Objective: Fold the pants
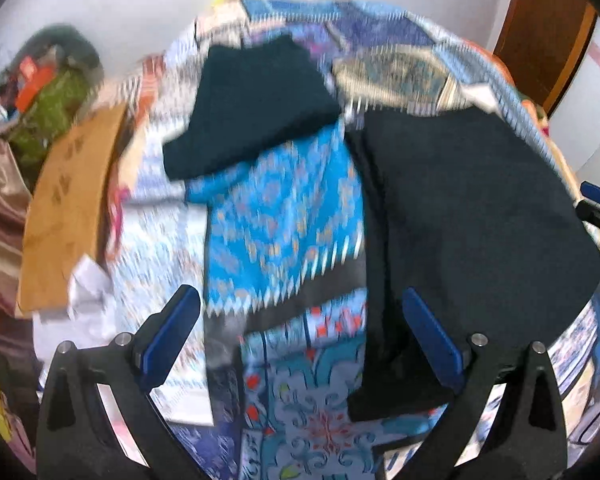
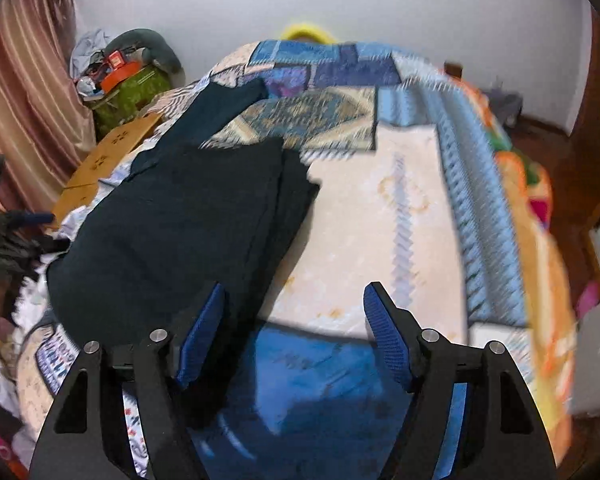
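Open left tool [image 1: 300, 300] beside lengthwise pants [image 1: 472, 216]

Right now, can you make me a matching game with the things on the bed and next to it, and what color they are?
Things:
1. pants
2. cardboard sheet
3. curtain
4. gripper pads

Colors:
A. brown
B. bright blue
C. dark, nearly black
D. pinkish with stripes

Pairs: 1-C, 2-A, 3-D, 4-B
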A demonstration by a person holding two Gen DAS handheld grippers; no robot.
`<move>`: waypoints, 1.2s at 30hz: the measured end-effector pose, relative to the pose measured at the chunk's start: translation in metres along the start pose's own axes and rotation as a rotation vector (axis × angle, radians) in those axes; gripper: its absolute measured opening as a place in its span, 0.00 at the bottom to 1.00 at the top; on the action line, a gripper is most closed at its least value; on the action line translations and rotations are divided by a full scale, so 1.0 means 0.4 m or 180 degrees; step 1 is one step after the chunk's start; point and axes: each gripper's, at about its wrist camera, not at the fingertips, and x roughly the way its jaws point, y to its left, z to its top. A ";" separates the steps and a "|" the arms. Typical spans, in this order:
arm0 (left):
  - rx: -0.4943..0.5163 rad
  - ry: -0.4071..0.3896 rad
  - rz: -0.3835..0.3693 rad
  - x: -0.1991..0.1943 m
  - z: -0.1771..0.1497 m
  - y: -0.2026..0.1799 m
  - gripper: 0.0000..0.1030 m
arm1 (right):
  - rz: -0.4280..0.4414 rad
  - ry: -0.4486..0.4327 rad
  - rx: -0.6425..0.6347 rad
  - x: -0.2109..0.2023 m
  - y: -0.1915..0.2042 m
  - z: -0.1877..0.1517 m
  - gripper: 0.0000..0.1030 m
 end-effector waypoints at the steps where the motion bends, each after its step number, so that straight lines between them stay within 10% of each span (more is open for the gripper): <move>1: 0.0012 -0.0067 -0.0040 -0.012 0.020 -0.004 1.00 | 0.0000 -0.0031 0.0002 -0.004 -0.002 0.017 0.63; 8: 0.0292 -0.0178 -0.0249 0.040 0.155 -0.092 1.00 | 0.0310 -0.0110 -0.0037 0.052 0.022 0.110 0.60; 18: 0.0562 -0.0134 -0.0183 0.215 0.229 -0.163 0.84 | 0.0353 0.0309 -0.0184 0.262 0.027 0.149 0.17; 32: 0.0430 -0.0425 0.0083 0.143 0.221 -0.140 0.89 | 0.0221 0.0251 -0.0165 0.173 0.011 0.169 0.23; 36: 0.0355 -0.0580 -0.0030 0.069 0.208 -0.127 0.89 | 0.0202 0.0135 -0.0161 0.100 0.018 0.157 0.45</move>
